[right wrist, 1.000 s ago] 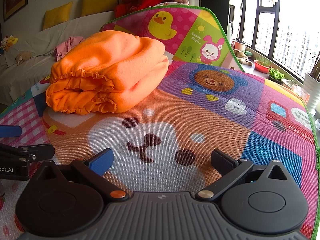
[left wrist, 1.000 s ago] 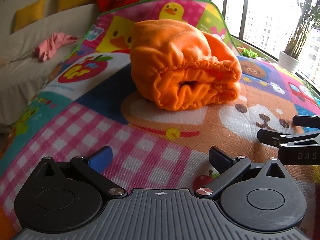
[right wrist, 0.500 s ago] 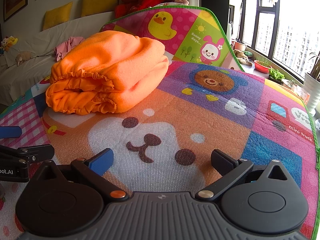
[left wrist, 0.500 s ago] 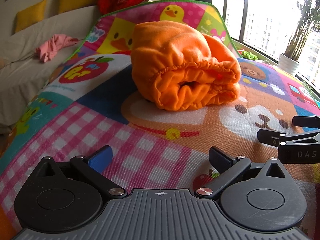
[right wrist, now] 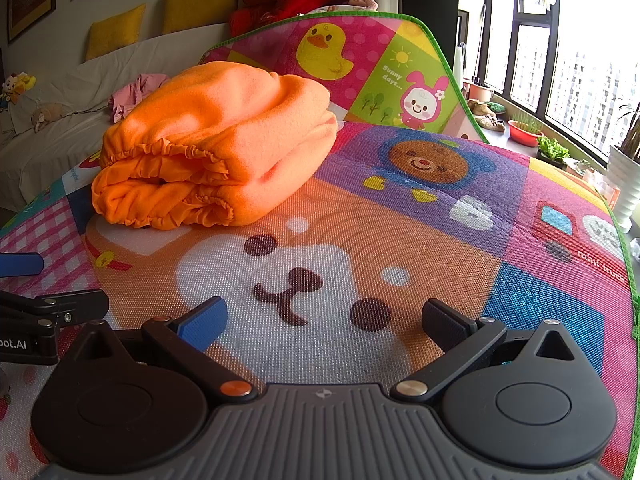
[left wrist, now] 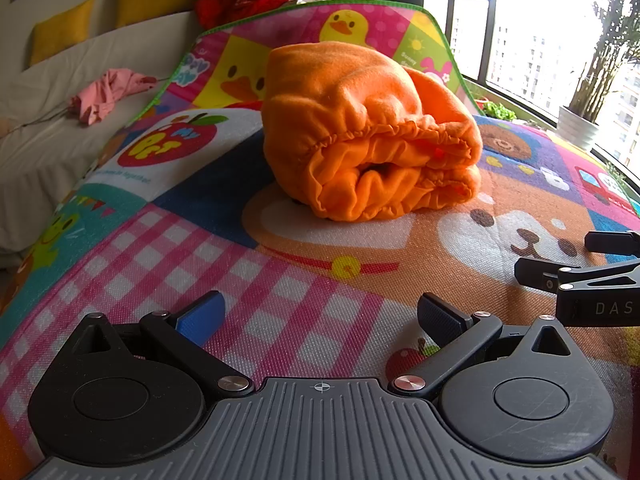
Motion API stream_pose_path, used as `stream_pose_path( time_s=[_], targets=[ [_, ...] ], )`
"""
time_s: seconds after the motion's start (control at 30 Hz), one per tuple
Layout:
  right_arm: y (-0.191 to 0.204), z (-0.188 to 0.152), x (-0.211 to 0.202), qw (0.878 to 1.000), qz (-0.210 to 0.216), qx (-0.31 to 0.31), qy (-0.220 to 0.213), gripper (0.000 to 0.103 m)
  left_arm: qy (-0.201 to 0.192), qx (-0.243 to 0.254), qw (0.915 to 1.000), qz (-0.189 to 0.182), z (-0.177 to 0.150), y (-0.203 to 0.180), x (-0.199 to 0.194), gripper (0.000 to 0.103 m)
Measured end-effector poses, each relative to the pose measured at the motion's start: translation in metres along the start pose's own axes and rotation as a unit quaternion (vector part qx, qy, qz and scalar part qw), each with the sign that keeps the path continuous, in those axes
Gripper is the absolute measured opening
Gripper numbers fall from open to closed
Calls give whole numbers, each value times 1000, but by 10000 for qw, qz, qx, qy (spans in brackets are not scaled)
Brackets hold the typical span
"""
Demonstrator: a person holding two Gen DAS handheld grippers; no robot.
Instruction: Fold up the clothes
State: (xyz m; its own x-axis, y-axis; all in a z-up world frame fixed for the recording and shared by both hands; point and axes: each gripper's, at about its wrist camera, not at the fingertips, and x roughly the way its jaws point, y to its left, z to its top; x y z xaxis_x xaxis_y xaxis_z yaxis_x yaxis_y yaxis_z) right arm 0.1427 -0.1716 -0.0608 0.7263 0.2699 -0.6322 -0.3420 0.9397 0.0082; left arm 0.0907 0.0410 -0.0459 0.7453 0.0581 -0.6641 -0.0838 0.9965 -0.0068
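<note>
Folded into a thick bundle: orange fleece garment with gathered elastic hem [left wrist: 368, 132], upper centre of frame on the cartoon-print play mat [left wrist: 280, 280]. Seemingly finished. Left gripper [left wrist: 320, 316] and right gripper [right wrist: 324, 316] both spread apart, empty, low in frame.

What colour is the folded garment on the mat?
Orange garment, clearest in the right wrist view.

The play mat [right wrist: 400, 208] reads "Sunny days..." and "mini truck"; the right gripper [left wrist: 600, 276] shows "DAS".

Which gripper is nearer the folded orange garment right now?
Left, slightly, as far as I can judge. The left gripper faces the orange garment's gathered end head-on; the right gripper sits off to its right, both open and apart from it.
</note>
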Motion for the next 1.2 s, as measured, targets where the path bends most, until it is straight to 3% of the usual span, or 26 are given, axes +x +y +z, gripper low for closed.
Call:
stream_pose_path(
  time_s=[1.2],
  targets=[
    [0, 0, -1, 10000, -4, -1, 2, 103, 11, -12, 10000, 23, 1, 0, 0, 103]
  ],
)
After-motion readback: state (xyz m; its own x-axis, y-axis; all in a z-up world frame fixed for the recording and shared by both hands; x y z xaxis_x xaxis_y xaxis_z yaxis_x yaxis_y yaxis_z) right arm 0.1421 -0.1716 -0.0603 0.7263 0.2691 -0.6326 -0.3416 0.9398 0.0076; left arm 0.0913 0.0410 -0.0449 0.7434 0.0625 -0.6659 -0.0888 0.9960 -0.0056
